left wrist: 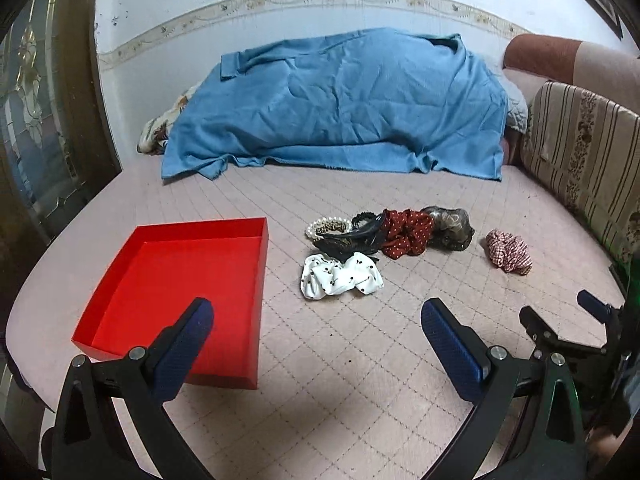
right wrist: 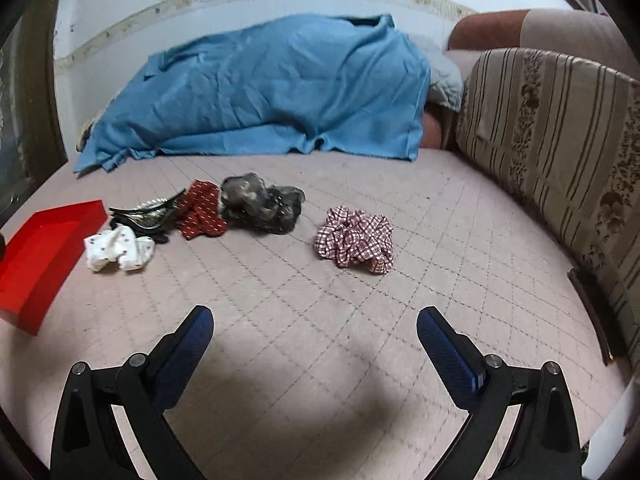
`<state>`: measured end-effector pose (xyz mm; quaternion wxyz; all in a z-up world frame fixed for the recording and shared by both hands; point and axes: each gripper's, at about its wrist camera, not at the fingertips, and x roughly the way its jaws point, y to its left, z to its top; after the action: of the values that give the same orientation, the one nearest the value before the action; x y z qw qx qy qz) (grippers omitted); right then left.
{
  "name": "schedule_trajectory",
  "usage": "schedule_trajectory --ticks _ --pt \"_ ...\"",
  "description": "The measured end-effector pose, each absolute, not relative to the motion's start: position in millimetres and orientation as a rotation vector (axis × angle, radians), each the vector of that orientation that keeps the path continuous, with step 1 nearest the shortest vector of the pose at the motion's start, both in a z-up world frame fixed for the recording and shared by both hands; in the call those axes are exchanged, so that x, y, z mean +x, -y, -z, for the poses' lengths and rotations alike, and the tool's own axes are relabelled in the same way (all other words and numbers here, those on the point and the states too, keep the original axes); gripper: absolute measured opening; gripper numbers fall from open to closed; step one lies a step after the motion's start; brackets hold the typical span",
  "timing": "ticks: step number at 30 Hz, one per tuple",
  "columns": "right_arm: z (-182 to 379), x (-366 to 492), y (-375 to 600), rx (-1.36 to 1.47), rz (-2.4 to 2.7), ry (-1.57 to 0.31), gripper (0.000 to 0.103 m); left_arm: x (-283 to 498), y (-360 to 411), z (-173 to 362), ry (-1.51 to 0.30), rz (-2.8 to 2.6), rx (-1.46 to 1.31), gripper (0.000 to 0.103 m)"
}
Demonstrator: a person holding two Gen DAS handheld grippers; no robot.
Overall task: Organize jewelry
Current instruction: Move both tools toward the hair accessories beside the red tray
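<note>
Nothing sorted yet: the red tray (left wrist: pixel 176 280) is empty and every accessory lies loose on the bed (left wrist: pixel 360 380).

A pile sits just right of the tray: a white dotted scrunchie (left wrist: pixel 340 276) nearest, touching a black clip (left wrist: pixel 352 236) and pearl band (left wrist: pixel 326 224), then a red dotted scrunchie (left wrist: pixel 406 232) and a dark mottled one (left wrist: pixel 450 228). A checked scrunchie (right wrist: pixel 354 238) lies apart, further right. By my count that is about 6 pieces to move, so the task looks barely begun. The left gripper (left wrist: pixel 316 336) is wide open and empty, above the tray's near corner; the right gripper (right wrist: pixel 314 340) is likewise spread wide and holding nothing, facing the checked scrunchie. A blue blanket (left wrist: pixel 340 100) is heaped behind, with a striped cushion (right wrist: pixel 552 128) at right.
</note>
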<state>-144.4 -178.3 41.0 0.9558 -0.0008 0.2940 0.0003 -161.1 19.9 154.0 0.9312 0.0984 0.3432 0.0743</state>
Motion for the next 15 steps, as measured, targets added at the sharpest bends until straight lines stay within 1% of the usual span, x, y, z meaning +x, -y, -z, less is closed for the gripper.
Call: schedule_trajectory --ticks 1,6,9,15 --pt "-41.7 -147.5 175.7 -0.001 -0.001 -0.595 0.103 -165.4 -27.5 -150.9 -0.681 -0.140 0.158 0.103" --pt "-39.1 -157.1 165.0 0.001 0.016 -0.607 0.103 -178.8 -34.1 -158.5 -0.647 -0.140 0.143 0.103" --pt "-43.3 -161.3 153.5 -0.076 0.082 -0.596 0.103 -184.2 -36.0 -159.8 -0.640 -0.146 0.138 0.103" --pt "-58.3 -187.1 149.1 -0.132 0.150 -0.453 0.103 -193.4 -40.2 -158.2 -0.616 -0.152 0.115 0.103"
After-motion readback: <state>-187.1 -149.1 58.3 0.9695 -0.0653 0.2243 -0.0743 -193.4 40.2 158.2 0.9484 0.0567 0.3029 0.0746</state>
